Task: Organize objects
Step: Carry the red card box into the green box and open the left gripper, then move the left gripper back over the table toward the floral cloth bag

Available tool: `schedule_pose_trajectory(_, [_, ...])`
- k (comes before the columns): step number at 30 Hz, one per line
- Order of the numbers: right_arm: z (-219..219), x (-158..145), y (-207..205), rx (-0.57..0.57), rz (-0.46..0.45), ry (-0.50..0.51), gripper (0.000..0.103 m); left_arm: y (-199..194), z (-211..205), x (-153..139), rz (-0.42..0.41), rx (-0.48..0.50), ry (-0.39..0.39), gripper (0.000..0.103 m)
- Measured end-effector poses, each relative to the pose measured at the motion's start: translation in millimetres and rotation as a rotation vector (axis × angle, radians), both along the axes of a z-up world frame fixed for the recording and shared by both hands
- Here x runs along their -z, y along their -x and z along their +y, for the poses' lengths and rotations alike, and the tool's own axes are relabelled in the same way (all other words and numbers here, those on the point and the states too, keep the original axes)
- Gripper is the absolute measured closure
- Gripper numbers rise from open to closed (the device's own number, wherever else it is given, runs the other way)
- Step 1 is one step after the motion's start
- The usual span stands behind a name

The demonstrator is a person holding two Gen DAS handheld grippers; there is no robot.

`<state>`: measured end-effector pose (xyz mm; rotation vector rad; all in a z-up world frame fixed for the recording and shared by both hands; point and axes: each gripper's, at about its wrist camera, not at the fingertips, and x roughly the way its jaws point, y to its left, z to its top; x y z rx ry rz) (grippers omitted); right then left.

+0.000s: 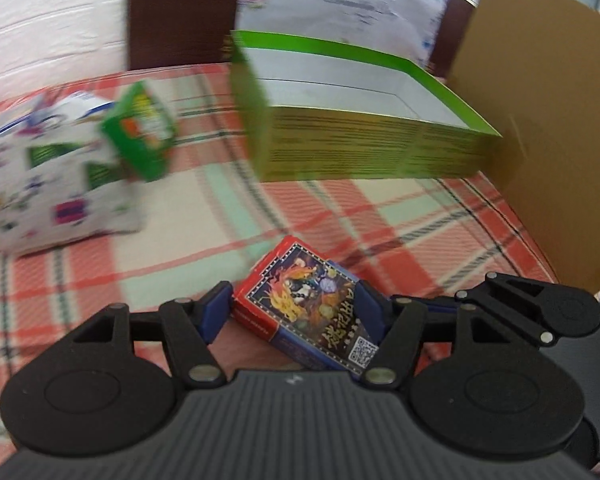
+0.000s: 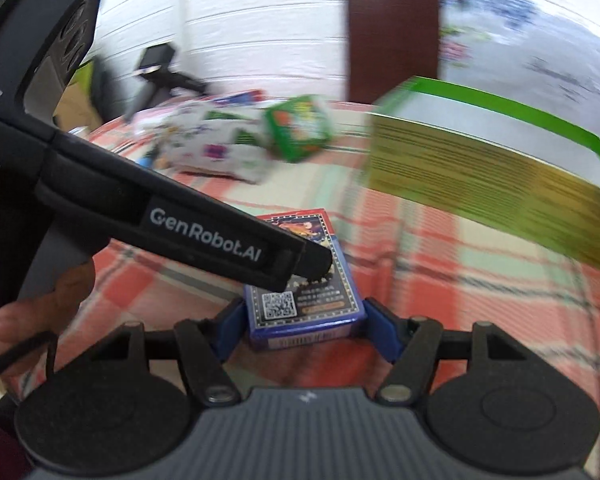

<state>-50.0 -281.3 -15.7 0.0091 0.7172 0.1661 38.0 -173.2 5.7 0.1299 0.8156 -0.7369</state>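
While glossy and rectangular, the card box point(image 1: 312, 304) sits pinched between the left gripper point(image 1: 296, 308) fingers; the right gripper point(image 2: 304, 324) fingers bracket it, contact unclear.

The right hand-held gripper point(image 2: 304, 330) straddles a small card box point(image 2: 306, 316) on the plaid-covered counter point(image 2: 440, 300), its blue fingers point(image 2: 382, 334) flanking the box's near end. The left hand-held gripper point(image 2: 318, 262) reaches over the box top from the left. Beyond stand a green-rimmed tray point(image 2: 500, 172) and a green carton point(image 2: 298, 128).

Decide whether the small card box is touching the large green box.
Apart. The left wrist view shows checked tablecloth between the card box and the large green box.
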Motion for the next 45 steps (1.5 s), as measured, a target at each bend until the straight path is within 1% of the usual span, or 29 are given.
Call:
schedule_pose_trajectory(4, [-22.8,-0.1,16.3,0.069,-0.032,0.014,0.040,3.4,-32.4,-5.8,0.006,0.060,-0.009,0.036])
schedule_pose_trajectory(6, [-30.8,-4.4,23.1,0.085,-0.067,0.011,0.042,7.0,-43.0,-15.9,-0.019,0.085,0.001,0.037])
schedule_pose_trajectory(9, [-31.7,-20.2,26.2,0.118,-0.144,0.086,0.042,7.0,-55.2,-39.4,-0.088,0.115,0.029,0.037])
schedule_pose_trajectory(10, [-33.9,-26.8,24.6,0.129,-0.173,0.095,0.042,3.7,-60.1,-48.3,-0.108,0.118,0.043,0.037])
schedule_pose_trajectory(13, [-45.5,-46.4,11.5,0.154,-0.258,0.073,0.042,-10.6,-70.5,-73.8,-0.165,0.127,0.077,0.037])
schedule_pose_trajectory(16, [-52.8,-58.0,-13.1,0.172,-0.315,0.103,0.042,-32.0,-83.8,-86.7,-0.207,0.111,0.082,0.037])
schedule_pose_trajectory(18, [-64.5,-59.5,-35.4,0.186,-0.343,0.101,0.042,-48.0,-93.9,-88.0,-0.238,0.097,0.079,0.037])
schedule_pose_trajectory(20, [-72.9,-58.9,-58.8,0.206,-0.339,0.085,0.042,-66.2,-106.0,-83.3,-0.254,0.075,0.065,0.037])
schedule_pose_trajectory(22, [-80.1,-55.4,-60.8,0.235,-0.329,0.086,0.042,-81.8,-113.7,-77.5,-0.234,0.059,0.054,0.036])
schedule_pose_trajectory(24, [-84.9,-48.2,-75.7,0.266,-0.304,0.092,0.042,-93.6,-122.2,-66.8,-0.208,0.052,0.036,0.036])
schedule_pose_trajectory(25, [-89.1,-46.0,-79.9,0.276,-0.292,0.085,0.042,-97.8,-125.0,-62.8,-0.205,0.050,0.026,0.036])
schedule_pose_trajectory(27, [-94.6,-42.0,-87.8,0.309,-0.272,0.066,0.040,-101.3,-128.9,-56.6,-0.220,0.020,-0.017,0.035])
schedule_pose_trajectory(28, [-97.9,-40.7,-90.4,0.326,-0.273,0.056,0.040,-101.0,-127.3,-55.5,-0.221,0.002,-0.032,0.035])
schedule_pose_trajectory(31, [-99.0,-43.3,-80.5,0.335,-0.298,0.045,0.037,-100.5,-114.2,-57.7,-0.192,-0.032,-0.024,0.035])
schedule_pose_trajectory(33, [-94.6,-45.9,-66.3,0.338,-0.317,0.050,0.036,-98.1,-103.9,-60.8,-0.197,-0.067,-0.031,0.034])
schedule_pose_trajectory(34, [-93.0,-47.0,-61.0,0.336,-0.322,0.046,0.035,-95.9,-97.6,-62.7,-0.198,-0.080,-0.033,0.033])
schedule_pose_trajectory(35, [-90.9,-48.8,-54.2,0.336,-0.331,0.041,0.034,-91.7,-92.4,-65.1,-0.197,-0.092,-0.042,0.030])
schedule_pose_trajectory(36, [-87.4,-50.9,-45.1,0.338,-0.342,0.040,0.033,-86.6,-86.8,-67.6,-0.197,-0.106,-0.053,0.030])
schedule_pose_trajectory(37, [-83.4,-52.9,-36.2,0.338,-0.355,0.040,0.031,-81.2,-80.5,-70.2,-0.195,-0.115,-0.053,0.029])
schedule_pose_trajectory(39, [-75.2,-55.5,-22.7,0.333,-0.375,0.033,0.029,-70.8,-68.3,-76.4,-0.186,-0.119,-0.037,0.027])
schedule_pose_trajectory(40, [-75.1,-56.6,-25.1,0.323,-0.381,0.023,0.028,-63.3,-61.0,-78.7,-0.187,-0.125,-0.037,0.026])
schedule_pose_trajectory(42, [-63.7,-59.9,-13.7,0.299,-0.392,0.020,0.028,-49.5,-46.1,-80.3,-0.181,-0.140,-0.040,0.026])
schedule_pose_trajectory(45, [-49.1,-59.8,-12.1,0.248,-0.380,0.023,0.026,-36.2,-24.9,-75.2,-0.128,-0.155,-0.045,0.026])
